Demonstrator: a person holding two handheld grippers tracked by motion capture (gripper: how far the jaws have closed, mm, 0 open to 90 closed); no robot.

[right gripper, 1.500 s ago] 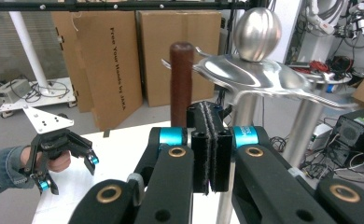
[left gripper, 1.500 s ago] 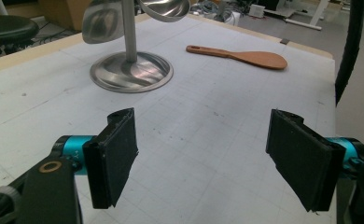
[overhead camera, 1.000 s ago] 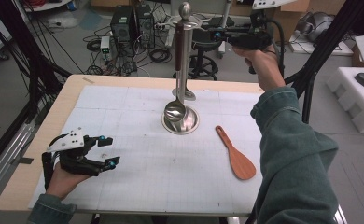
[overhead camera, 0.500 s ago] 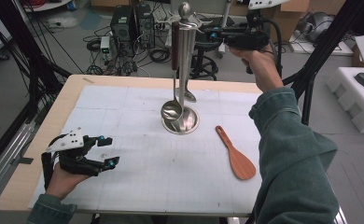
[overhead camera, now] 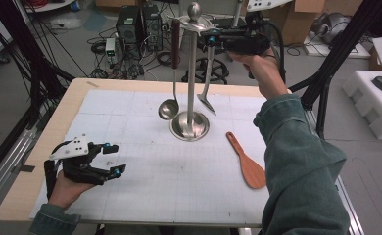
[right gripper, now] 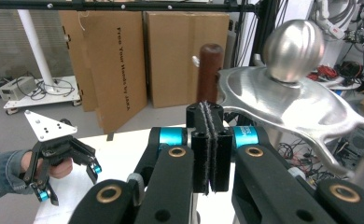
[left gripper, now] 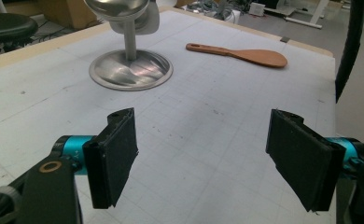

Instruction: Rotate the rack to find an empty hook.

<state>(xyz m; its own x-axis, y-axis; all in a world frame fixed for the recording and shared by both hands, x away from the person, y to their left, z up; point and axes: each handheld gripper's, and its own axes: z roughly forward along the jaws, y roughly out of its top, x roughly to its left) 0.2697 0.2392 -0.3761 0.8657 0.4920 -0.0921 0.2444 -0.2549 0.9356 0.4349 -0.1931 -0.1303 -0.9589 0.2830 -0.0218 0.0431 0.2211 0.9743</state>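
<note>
A steel utensil stand [overhead camera: 194, 73] with a ball top rises from a round base [left gripper: 131, 70] mid-table. A ladle [overhead camera: 168, 110] with a dark wooden handle [right gripper: 210, 65] hangs left of the pole. A metal spatula [overhead camera: 206, 100] hangs right of it. My right gripper [overhead camera: 211, 36] is raised level with the stand's top plate [right gripper: 301, 102], just above the spatula's handle. Its pads [right gripper: 208, 140] are pressed together and I see nothing between them. My left gripper [overhead camera: 116, 157] rests open on the mat at the left, and its jaws [left gripper: 203, 158] are empty.
A wooden rice paddle [overhead camera: 248, 164] lies on the white gridded mat [overhead camera: 130, 196] right of the stand's base. Beyond the table's far edge stand cartons [right gripper: 185, 56], computer gear and cables [overhead camera: 130, 29]. Black frame poles [overhead camera: 336, 58] rise at the right.
My right gripper has moved left toward the stand's top. The ladle has shifted from in front of the pole to its left, and the spatula's blade to its right. The left hand kept still.
</note>
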